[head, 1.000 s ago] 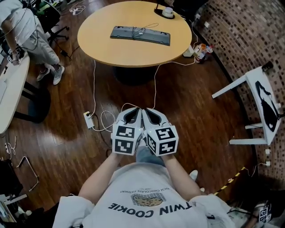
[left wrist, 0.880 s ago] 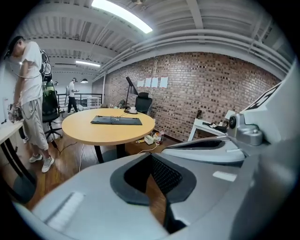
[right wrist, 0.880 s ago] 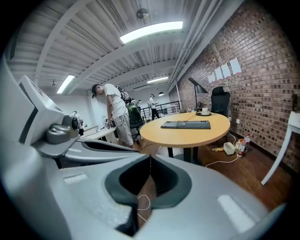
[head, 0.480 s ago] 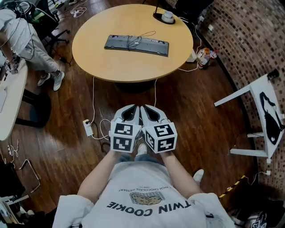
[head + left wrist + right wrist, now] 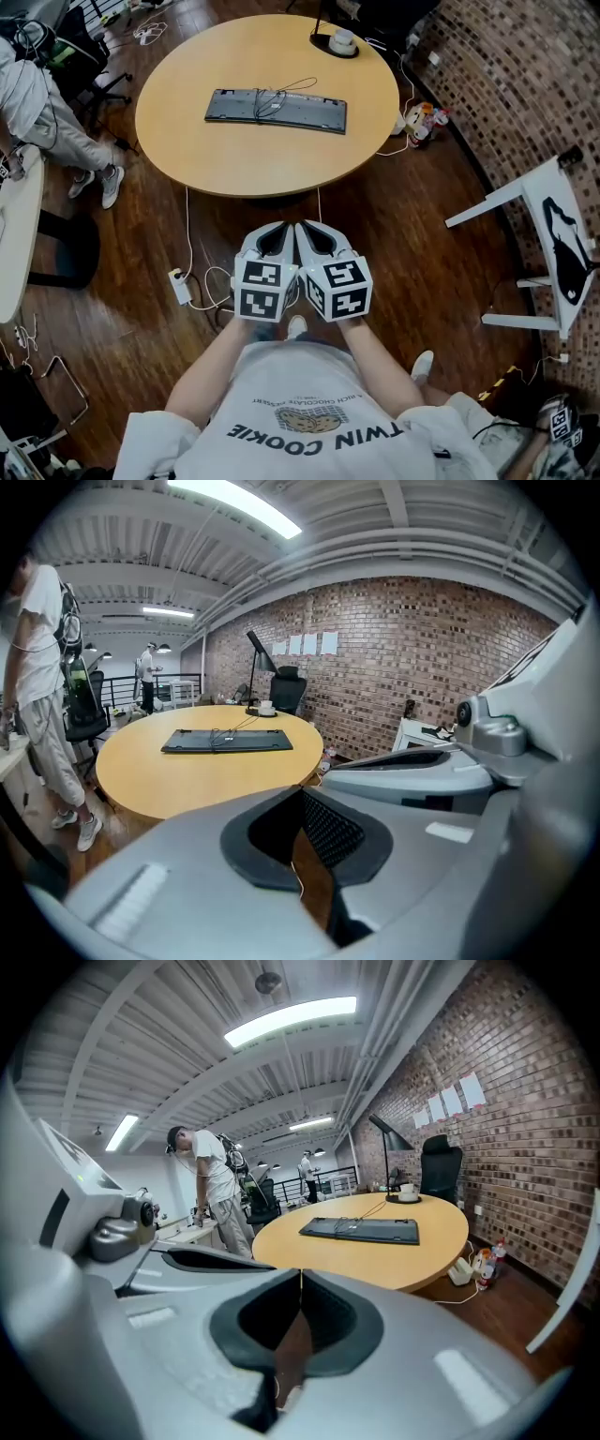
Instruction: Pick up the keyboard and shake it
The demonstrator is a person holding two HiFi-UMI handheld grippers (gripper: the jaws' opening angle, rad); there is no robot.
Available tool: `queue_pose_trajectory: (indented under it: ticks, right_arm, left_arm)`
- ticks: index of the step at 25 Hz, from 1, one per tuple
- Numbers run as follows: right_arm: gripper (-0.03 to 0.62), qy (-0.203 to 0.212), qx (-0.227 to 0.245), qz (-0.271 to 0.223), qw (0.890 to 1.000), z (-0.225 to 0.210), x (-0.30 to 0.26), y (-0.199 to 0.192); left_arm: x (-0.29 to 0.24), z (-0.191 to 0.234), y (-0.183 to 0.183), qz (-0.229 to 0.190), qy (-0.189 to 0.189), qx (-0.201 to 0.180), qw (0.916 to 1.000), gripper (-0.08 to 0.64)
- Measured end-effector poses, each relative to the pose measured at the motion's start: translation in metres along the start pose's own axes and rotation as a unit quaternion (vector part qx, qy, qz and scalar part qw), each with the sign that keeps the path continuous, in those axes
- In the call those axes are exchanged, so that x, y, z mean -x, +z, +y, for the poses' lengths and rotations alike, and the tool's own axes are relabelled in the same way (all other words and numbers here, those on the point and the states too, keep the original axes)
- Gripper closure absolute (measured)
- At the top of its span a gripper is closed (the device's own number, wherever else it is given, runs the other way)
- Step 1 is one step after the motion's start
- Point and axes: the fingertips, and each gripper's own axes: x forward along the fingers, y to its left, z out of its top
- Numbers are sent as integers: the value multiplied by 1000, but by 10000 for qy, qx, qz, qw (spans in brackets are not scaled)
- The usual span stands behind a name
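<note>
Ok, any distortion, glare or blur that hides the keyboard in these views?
Head view: sharp, evenly lit, keyboard clear. Left gripper view: heavy fisheye, black corners, ceiling light blown out, keyboard small yet readable. Right gripper view: same fisheye, keyboard in focus and unobstructed.

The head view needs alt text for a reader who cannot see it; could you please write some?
A person holds the left gripper and right gripper side by side, both shut and empty, over a wood floor, short of a round table. A dark keyboard lies on the table, its cable looped over it.
</note>
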Motion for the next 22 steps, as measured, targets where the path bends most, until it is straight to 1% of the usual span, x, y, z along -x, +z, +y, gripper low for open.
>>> queue_pose_trajectory:
  ticks: [4, 9, 16, 22]
  right_arm:
    - [589, -148, -34, 40, 9999, -18, -34, 14]
    - [589, -376, -147, 89, 9991, -38, -84, 37]
    - [589, -684, -253, 123, 9973, -48, -152, 72]
    - [589, -929, -264, 187, 9951, -63, -192, 94]
  left_arm:
    - [-33, 23, 11, 64, -132, 14, 9999, 552]
    - [-74, 59, 38, 97, -374, -39, 9992, 552]
    - [-113, 121, 69, 163, -680, -65, 9975, 552]
    - [-137, 178, 95, 108, -827, 70, 9965, 552]
